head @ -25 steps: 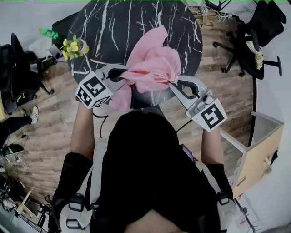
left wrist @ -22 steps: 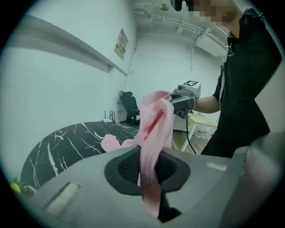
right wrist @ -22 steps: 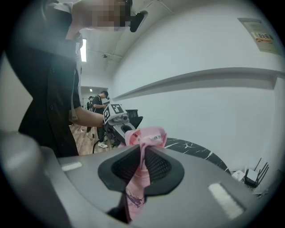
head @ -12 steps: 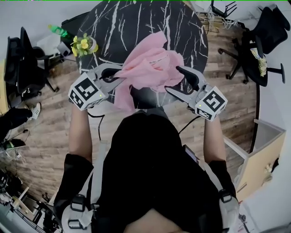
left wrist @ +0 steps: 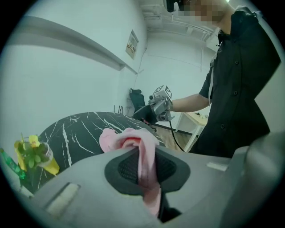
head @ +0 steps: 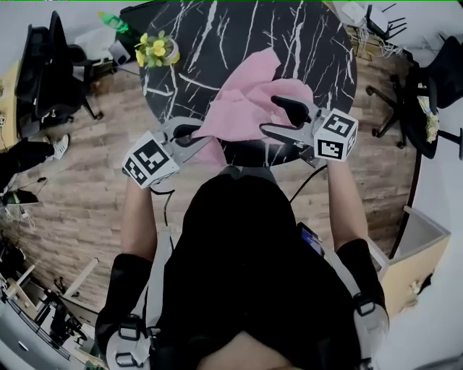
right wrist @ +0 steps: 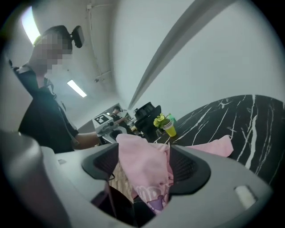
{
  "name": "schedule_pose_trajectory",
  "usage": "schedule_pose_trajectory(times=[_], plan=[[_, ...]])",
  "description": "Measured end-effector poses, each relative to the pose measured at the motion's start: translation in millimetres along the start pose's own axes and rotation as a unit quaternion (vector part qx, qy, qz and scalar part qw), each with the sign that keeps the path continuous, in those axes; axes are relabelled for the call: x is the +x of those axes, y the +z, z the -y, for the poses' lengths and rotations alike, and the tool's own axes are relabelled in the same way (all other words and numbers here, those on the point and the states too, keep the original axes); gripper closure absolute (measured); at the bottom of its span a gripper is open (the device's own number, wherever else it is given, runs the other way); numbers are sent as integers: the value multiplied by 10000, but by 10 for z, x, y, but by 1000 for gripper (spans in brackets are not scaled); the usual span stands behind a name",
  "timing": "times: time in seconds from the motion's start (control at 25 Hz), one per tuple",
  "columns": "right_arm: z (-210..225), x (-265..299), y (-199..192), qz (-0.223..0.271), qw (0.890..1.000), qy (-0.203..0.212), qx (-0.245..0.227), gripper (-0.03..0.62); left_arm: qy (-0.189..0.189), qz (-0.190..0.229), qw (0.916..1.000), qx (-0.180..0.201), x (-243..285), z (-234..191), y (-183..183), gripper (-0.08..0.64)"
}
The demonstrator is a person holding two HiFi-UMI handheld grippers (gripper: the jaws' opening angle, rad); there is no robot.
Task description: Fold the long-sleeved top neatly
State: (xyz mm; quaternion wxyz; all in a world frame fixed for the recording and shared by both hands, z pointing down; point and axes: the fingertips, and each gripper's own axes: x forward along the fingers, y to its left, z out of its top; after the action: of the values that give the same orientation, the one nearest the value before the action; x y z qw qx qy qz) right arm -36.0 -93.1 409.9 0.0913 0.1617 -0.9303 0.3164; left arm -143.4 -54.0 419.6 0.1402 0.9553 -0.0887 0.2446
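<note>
The pink long-sleeved top (head: 246, 101) lies bunched on the near part of the round black marble table (head: 217, 43). My left gripper (head: 199, 134) is shut on the top's near left edge, and a fold of pink cloth (left wrist: 144, 164) is pinched between its pads. At the right, my right gripper (head: 269, 115) has just been opening. Its jaws stand wide apart, with pink cloth (right wrist: 142, 160) draped loosely between them and the pads not pressing it. In the left gripper view the right gripper (left wrist: 158, 107) shows beyond the cloth.
A yellow cup of flowers (head: 158, 49) stands at the table's far left edge, with a green bottle (head: 116, 22) beyond it. Office chairs (head: 51, 72) stand on the wooden floor at left and at right (head: 441, 79). A wooden cabinet (head: 405, 253) is at the lower right.
The right gripper has opened, let go of the top, rolled and sunk towards the table. The top has dropped from a raised bunch onto the table. The left gripper keeps its hold.
</note>
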Motion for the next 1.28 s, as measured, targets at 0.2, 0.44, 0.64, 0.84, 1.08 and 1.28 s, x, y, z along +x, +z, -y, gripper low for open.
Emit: schedule_pose_trajectory(times=[0.2, 0.44, 0.64, 0.84, 1.08, 1.28], plan=[[107, 422, -139, -982, 9915, 756, 386, 256, 249, 40, 9992, -296, -58, 68, -239, 522], [180, 675, -542, -2146, 9630, 1352, 914, 265, 631, 130, 9958, -652, -153, 8, -385, 522], [109, 850, -783, -2644, 9406, 1716, 1261, 265, 775, 149, 9930, -876, -195, -14, -535, 522], [-26, 1064, -692, -2527, 9370, 2048, 1278, 342, 825, 148, 9914, -1005, -264, -45, -641, 522], [-143, 1055, -76, -1226, 9699, 1781, 1123, 535, 736, 434, 9933, -782, -452, -161, -544, 522], [-315, 673, 264, -101, 9943, 914, 531, 552, 453, 683, 9961, -320, -483, -291, -302, 522]])
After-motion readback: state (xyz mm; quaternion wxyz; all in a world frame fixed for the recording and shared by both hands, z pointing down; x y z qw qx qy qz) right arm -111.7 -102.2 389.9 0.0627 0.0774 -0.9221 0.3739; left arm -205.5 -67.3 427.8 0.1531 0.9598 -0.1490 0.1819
